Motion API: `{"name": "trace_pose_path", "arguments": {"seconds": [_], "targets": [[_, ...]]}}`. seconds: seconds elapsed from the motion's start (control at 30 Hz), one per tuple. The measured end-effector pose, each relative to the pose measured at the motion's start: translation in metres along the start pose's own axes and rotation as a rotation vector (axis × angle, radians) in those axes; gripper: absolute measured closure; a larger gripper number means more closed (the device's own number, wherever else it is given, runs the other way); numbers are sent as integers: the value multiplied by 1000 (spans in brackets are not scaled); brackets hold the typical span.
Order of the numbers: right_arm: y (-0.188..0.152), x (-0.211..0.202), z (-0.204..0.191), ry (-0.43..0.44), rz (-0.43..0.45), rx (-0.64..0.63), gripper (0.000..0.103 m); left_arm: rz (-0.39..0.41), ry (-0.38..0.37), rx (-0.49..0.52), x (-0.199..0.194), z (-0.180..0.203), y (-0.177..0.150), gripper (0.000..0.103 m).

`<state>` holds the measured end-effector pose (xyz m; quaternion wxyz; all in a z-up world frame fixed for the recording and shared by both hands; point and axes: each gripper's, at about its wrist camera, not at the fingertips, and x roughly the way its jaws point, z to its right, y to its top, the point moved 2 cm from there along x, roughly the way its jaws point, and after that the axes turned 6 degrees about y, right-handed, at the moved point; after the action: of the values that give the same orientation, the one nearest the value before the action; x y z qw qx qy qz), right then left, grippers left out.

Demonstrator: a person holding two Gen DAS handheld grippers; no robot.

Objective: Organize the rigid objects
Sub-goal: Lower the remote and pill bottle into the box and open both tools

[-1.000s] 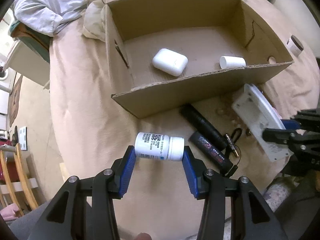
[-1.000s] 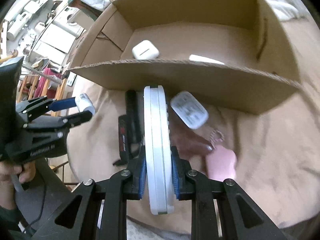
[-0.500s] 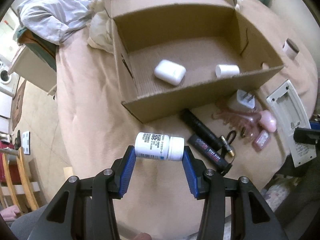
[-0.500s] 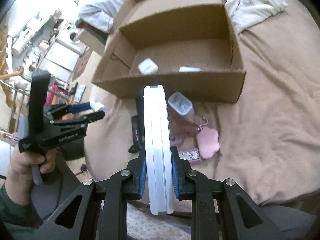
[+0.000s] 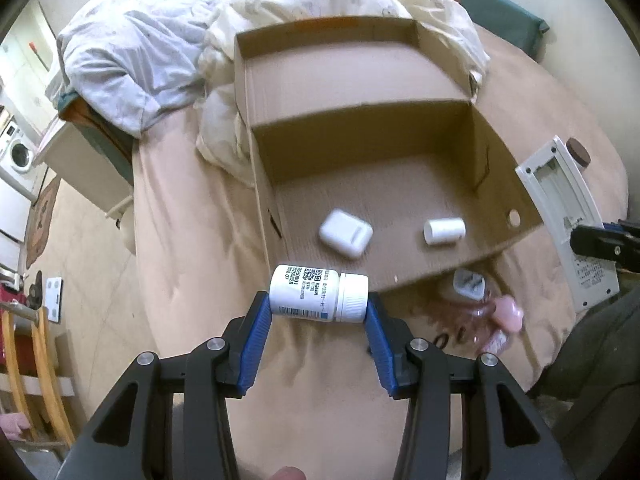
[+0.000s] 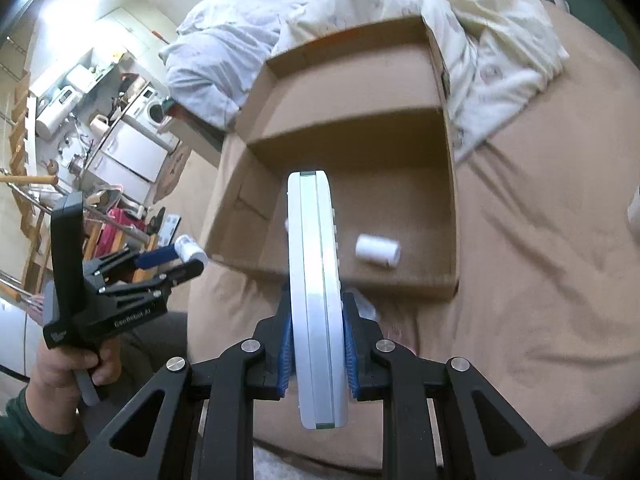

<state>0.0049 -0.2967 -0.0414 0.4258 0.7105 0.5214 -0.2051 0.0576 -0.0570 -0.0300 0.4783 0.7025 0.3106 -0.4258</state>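
My left gripper (image 5: 319, 312) is shut on a white pill bottle (image 5: 318, 294), held sideways above the tan bedcover just short of the cardboard box (image 5: 400, 276). My right gripper (image 6: 315, 330) is shut on a flat white remote-like device (image 6: 314, 280), gripped edge-on; the device (image 5: 568, 216) shows at the right of the left wrist view. Inside the box lie a white earbud case (image 5: 346, 233) and a small white cylinder (image 5: 444, 231), the cylinder (image 6: 378, 251) also in the right wrist view. The left gripper (image 6: 188, 254) with the bottle shows at the left there.
A white charger plug (image 5: 469, 285) and pink items (image 5: 506, 312) lie on the bedcover in front of the box. Crumpled bedding (image 5: 280, 12) is heaped behind the box. A person's hand (image 6: 68, 364) holds the left gripper's handle. Floor and furniture lie beyond the bed's left edge.
Both grippers have risen with their loads, and the views now look down into the box from higher up. The dark items in front of the box are out of sight.
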Motion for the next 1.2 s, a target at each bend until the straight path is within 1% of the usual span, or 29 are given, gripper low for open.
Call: {"name": "trace_pose_path", "arguments": {"seconds": [0.17, 0.33, 0.53, 0.67, 0.77, 0.8, 0.9, 1.0, 1.13, 1.2], "targets": [[27, 8, -2, 2, 5, -9, 80, 16, 20, 32, 4, 4, 20, 60], [42, 25, 4, 7, -5, 6, 80, 21, 36, 66, 17, 10, 42, 60], [59, 51, 24, 26, -30, 59, 80, 5, 42, 96, 40, 19, 62, 60], [64, 71, 38, 21, -51, 89, 80, -6, 29, 105, 62, 24, 59, 60], [65, 85, 46, 37, -66, 122, 80, -61, 11, 121, 81, 31, 52, 60], [65, 89, 48, 34, -69, 127, 80, -66, 9, 126, 84, 33, 51, 60], [68, 100, 46, 29, -73, 127, 80, -64, 30, 149, 92, 40, 51, 60], [72, 109, 45, 33, -70, 133, 80, -84, 23, 153, 99, 44, 49, 60], [73, 120, 49, 10, -70, 142, 80, -84, 74, 194, 109, 51, 48, 60], [72, 128, 52, -6, -81, 146, 79, -81, 84, 202, 110, 52, 47, 60]]}}
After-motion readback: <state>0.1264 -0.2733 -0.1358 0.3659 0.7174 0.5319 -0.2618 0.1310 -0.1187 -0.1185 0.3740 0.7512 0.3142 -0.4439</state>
